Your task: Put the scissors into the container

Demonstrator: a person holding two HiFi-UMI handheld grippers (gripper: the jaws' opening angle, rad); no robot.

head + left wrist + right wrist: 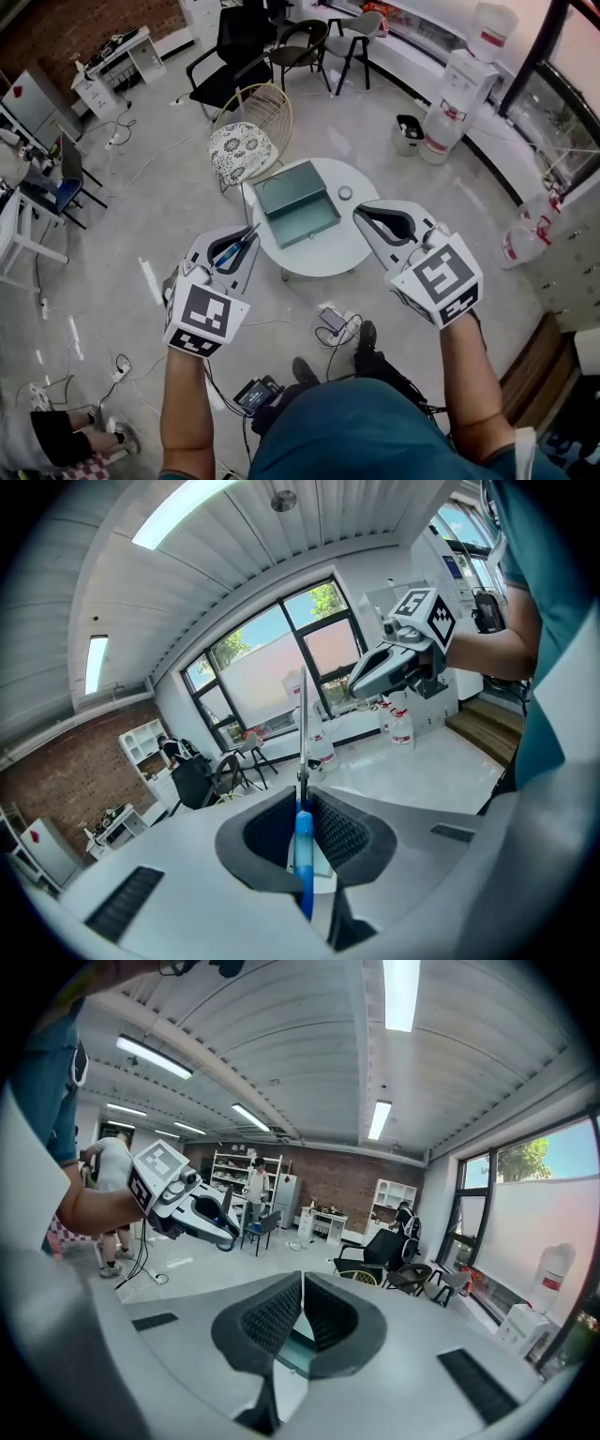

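Blue scissors (302,850), pinched thinly by my left gripper (304,799), may swivel short of the one-o'clock container (296,208); right gripper (302,1288) closed, empty.

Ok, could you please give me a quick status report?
Left tongs shut on blue-handled scissors. Right tongs shut, empty. Open grey-green metal box on round white table, nothing over it.
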